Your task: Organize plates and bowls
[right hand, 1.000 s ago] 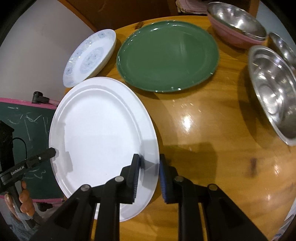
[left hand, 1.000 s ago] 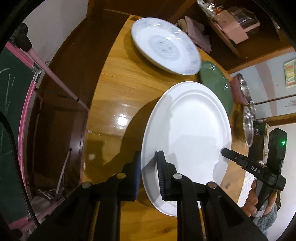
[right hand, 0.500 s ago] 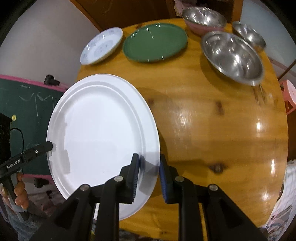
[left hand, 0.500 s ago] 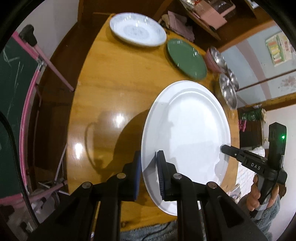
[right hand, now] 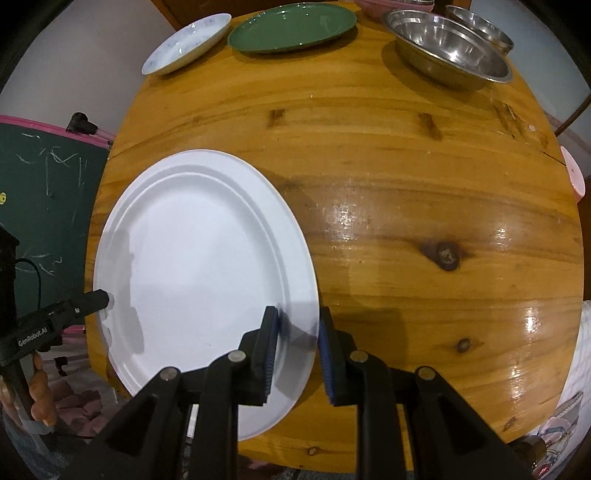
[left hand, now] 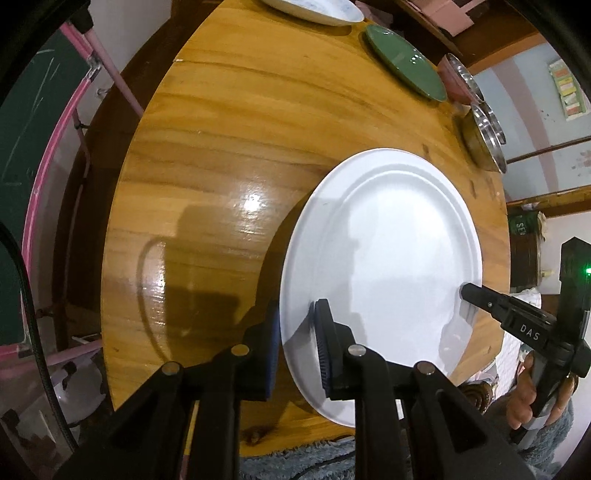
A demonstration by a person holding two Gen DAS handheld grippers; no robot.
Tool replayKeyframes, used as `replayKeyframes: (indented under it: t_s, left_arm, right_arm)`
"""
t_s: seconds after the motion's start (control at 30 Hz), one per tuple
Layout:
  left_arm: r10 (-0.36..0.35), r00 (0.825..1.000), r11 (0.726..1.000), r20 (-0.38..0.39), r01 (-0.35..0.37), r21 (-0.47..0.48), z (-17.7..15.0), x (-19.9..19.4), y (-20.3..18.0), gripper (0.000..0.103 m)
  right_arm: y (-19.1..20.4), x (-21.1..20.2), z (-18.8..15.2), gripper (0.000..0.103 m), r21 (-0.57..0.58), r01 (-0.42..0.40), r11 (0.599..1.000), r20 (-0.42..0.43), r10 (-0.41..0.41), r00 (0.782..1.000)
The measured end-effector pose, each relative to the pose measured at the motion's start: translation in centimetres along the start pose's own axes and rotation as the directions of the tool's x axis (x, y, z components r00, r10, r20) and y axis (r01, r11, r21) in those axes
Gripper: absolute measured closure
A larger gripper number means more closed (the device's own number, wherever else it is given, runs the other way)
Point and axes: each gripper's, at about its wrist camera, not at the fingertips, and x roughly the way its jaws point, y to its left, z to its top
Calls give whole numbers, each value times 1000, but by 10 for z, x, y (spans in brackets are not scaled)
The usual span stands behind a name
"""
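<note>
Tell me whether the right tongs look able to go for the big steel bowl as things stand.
Probably not yet. The right tongs are clamped on the rim of the white plate, which the left tongs hold on the opposite side. The table between them and the large steel bowl is bare, so only the plate ties them up.

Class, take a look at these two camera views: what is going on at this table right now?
A person holds a gripper in each hand, and both are clamped on the rim of one large white plate, on opposite sides: the left gripper and the right gripper. The plate is carried over the near part of the round wooden table. At the far edge sit a patterned plate, a green plate and steel bowls, none of them stacked with the white plate yet.
</note>
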Motion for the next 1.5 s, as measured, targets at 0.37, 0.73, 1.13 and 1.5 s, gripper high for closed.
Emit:
replayKeyframes:
  t_s: [0.37, 0.73, 1.13, 1.5]
  left_arm:
    - [19, 1000, 1000, -4, -19, -9, 8, 10, 2, 87]
    - [34, 999, 999, -14, -34, -11, 6, 15, 0, 87]
    - [49, 999, 999, -9, -49, -15, 7, 21, -4, 72]
    - [75, 996, 997, 43, -73, -33, 6, 8, -4, 49]
  right_arm:
    - [10, 15, 1, 80, -8, 31, 1000, 0, -31, 1000]
    - [11, 21, 2, 79, -15, 32, 999, -1, -32, 999]
    - [5, 21, 0, 78, -4, 24, 1000, 5, -24, 1000]
    - [0, 15, -4, 78, 1, 8, 1000, 32, -8, 999]
